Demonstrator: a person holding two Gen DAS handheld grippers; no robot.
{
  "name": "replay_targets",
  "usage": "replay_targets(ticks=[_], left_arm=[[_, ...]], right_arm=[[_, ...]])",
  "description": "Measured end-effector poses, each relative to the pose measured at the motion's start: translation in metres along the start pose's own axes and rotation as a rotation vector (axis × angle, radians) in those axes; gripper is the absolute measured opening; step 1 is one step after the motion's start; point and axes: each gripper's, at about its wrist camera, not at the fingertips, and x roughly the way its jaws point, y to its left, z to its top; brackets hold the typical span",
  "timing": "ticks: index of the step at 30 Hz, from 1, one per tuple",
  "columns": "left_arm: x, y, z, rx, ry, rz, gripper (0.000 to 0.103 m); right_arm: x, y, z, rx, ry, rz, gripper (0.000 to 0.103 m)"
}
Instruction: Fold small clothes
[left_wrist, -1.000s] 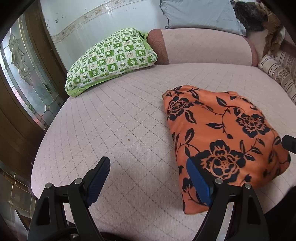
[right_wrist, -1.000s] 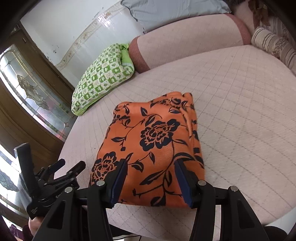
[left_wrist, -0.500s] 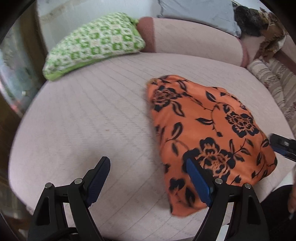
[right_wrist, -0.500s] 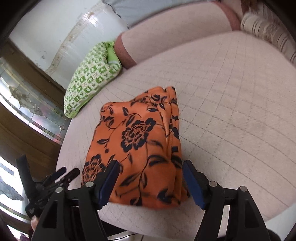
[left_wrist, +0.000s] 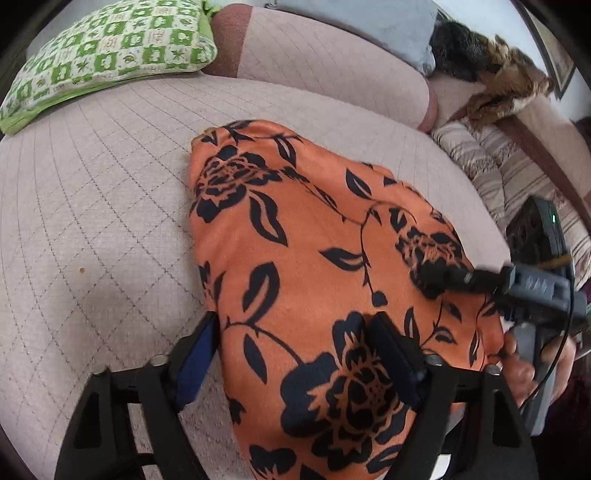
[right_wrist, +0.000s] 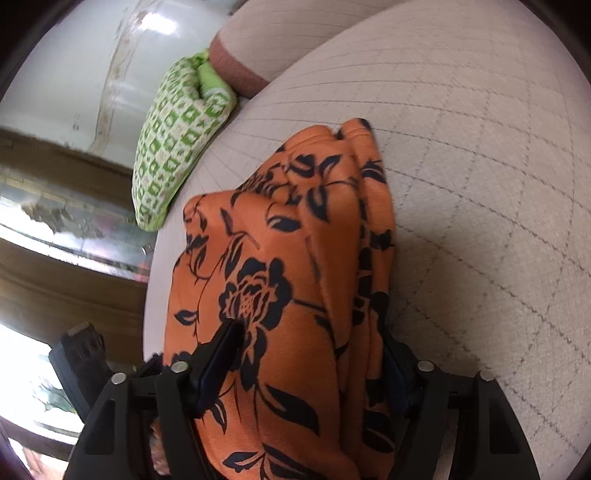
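Both grippers' jaws are closing around the orange floral garment (left_wrist: 314, 258) (folded, on the quilted bed (left_wrist: 92, 221)), not yet clamped.

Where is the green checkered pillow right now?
The green-and-white checkered pillow lies at the far left edge of the pink quilted bed, beside the pink bolster, beyond the orange flowered cloth.

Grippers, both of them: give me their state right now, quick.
Left gripper: jaws closing around the near edge of the orange floral garment, not yet clamped.
Right gripper: jaws closing around the same garment, not yet clamped.
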Motion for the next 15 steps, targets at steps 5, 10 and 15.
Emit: replay_targets(ticks=[5,10,15], left_arm=[[-0.012,0.002,0.001,0.013,-0.056,-0.020,0.047],[-0.026,-0.003,0.000,0.059,-0.139,-0.001,0.040],[-0.038,0.001,-0.004,0.033,-0.185,0.031,0.042]], right_arm=[[-0.001,0.017,-0.007,-0.105,-0.056,-0.053,0.046],[-0.014,0.042,-0.014,-0.215,-0.164,-0.096,0.041],[-0.020,0.049,-0.012,-0.230,-0.224,-0.065,0.040]])
